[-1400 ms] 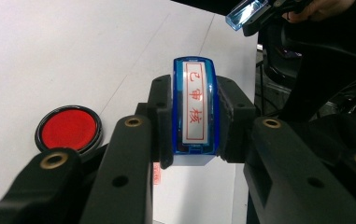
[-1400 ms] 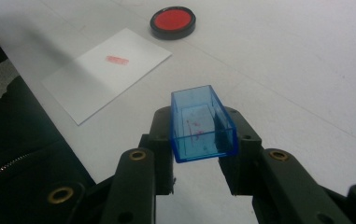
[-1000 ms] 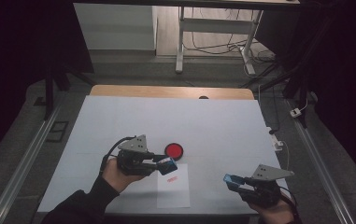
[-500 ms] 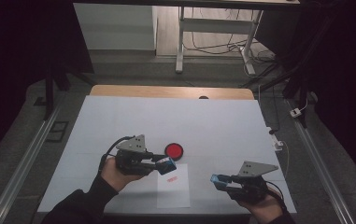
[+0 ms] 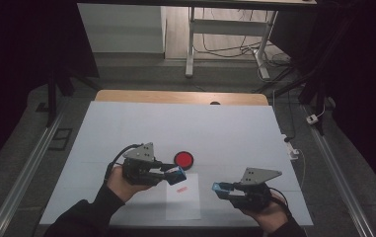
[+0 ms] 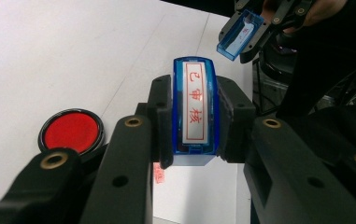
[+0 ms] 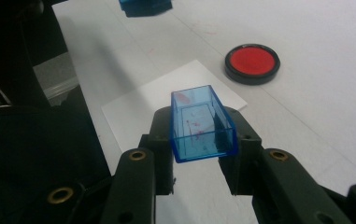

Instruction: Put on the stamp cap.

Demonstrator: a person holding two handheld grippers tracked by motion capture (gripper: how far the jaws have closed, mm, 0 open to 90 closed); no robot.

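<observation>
The left tongs [image 5: 178, 172] are clamped on a blue stamp [image 6: 195, 112], its body pinched between the two black jaws with no gap either side. In the left gripper view the stamp stands up between the jaws with its white label and red characters facing the camera, its lower end hanging over a sheet of white paper [image 6: 199, 191] that carries a small red imprint [image 6: 158, 173] just below the left jaw. In the high view these tongs hover above the upper edge of the paper [image 5: 183, 203], pointing toward the right tongs, with the red imprint [image 5: 180, 189] just below their tip. The right tongs [image 5: 218, 188] are closed on a clear blue cap [image 7: 202, 123], gripped across its sides, its open mouth turned away from the jaws and faint red smears inside it. In the high view the cap [image 5: 220, 187] is held just off the paper's right edge, near the stamp [image 5: 176, 172] but apart from it, with the paper between the two. From the left gripper view the cap [image 6: 239, 34] shows farther off at upper right. A round red ink pad [image 5: 183, 159] in a black rim lies on the white bench [image 5: 185, 126], just beyond the stamp and touching neither tongs; it appears left of the left jaws [image 6: 71, 130] and beyond the cap [image 7: 252, 62].
</observation>
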